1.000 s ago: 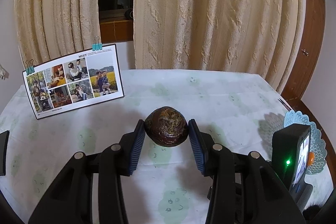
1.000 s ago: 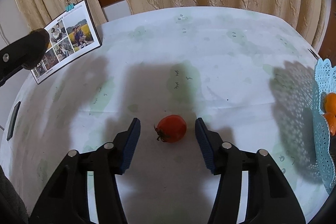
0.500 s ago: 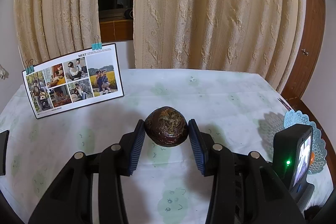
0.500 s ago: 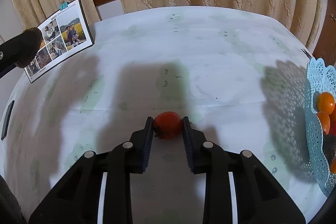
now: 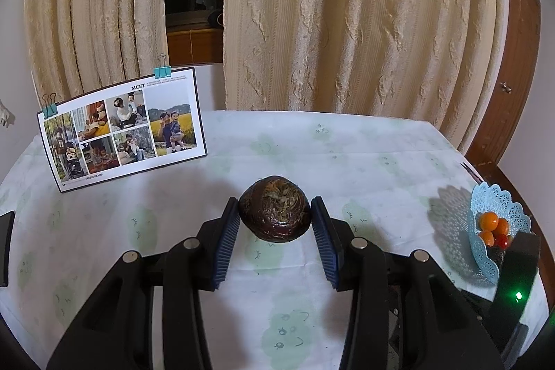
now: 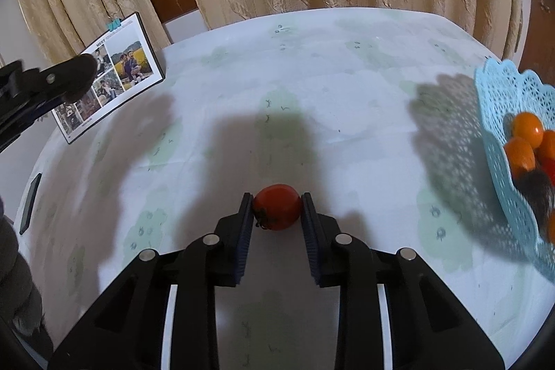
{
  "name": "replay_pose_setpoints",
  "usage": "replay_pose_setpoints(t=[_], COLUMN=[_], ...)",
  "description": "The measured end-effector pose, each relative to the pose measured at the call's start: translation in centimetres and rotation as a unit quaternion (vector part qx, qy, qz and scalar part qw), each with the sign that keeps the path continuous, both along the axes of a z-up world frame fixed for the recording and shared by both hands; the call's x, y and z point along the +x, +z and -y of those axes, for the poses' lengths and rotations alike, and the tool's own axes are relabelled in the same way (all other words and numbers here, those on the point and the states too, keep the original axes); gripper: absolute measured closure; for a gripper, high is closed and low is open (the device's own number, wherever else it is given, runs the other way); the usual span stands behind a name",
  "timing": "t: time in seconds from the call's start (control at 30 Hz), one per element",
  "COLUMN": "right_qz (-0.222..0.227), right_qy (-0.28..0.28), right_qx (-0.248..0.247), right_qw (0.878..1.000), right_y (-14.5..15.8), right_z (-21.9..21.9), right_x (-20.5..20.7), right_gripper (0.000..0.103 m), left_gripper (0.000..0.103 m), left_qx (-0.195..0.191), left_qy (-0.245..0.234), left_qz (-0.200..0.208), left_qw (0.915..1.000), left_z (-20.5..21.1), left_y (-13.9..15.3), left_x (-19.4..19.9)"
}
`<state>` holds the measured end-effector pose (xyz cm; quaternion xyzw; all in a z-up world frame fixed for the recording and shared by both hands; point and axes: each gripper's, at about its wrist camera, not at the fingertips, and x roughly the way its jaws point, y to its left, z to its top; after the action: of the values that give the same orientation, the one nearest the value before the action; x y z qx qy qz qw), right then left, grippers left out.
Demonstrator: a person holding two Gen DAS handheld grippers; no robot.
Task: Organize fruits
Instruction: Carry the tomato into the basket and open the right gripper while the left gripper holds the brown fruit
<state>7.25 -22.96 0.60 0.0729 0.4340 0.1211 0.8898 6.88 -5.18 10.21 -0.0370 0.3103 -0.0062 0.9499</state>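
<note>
The left gripper (image 5: 275, 217) pinches a dark brown, round, rough-skinned fruit (image 5: 274, 209) between its blue ribbed pads, holding it above the table with the pale green-patterned cloth (image 5: 364, 162). The right gripper (image 6: 276, 210) is pressed onto a small red tomato with a dark stem (image 6: 276, 206), both pads touching its sides; whether the tomato rests on the cloth cannot be told.

The light blue lace-edged plastic basket (image 6: 499, 113) stands at the table's right edge, well apart from the tomato, with a broad stretch of bare cloth between them crossed only by shadows. The table's far edge meets cream curtains (image 5: 347, 23).

One upright photo collage board with two teal binder clips (image 5: 121, 127) stands far to the left of the basket, near the table's back edge. One dark flat device (image 6: 30, 203) lies at the left edge.

In the basket the right wrist view shows three orange round fruits (image 6: 527, 127), a sliver of red and a dark fruit; the left wrist view shows the same basket smaller (image 5: 492, 214). Only the right wrist view shows the left gripper from outside (image 6: 69, 77), in front of the board.
</note>
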Motion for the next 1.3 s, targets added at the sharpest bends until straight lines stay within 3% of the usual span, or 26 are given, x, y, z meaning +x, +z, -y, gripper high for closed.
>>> replay_pose_setpoints(t=[0.33,0.6,0.97,1.3], right_qz=[0.007,0.035,0.102,0.123], right_qy=[-0.005,-0.025,-0.103,-0.184], right_qx=[0.021,0.048,0.081,0.082], right_qw=[1.0,0.998,0.986,0.972], right_y=[0.4,2.6,7.7,8.7], right_z=[0.8,2.7,9.5,16.3], right_x=[-2.5,-4.7,-7.3,-9.0], right_gripper=[0.075,0.075,0.075,0.075], left_gripper=[0.06,0.06,0.06,0.06], left_qx=[0.0,0.001,0.004,0.004], left_qy=[-0.001,-0.004,-0.016,-0.028], left_qz=[-0.001,0.002,0.003,0.0], left_qw=[1.0,1.0,0.9999,0.9996], left_z=[0.0,0.2,1.1,1.9], left_y=[0.0,0.0,0.3,0.3], left_x=[0.0,-0.3,-0.9,-1.3])
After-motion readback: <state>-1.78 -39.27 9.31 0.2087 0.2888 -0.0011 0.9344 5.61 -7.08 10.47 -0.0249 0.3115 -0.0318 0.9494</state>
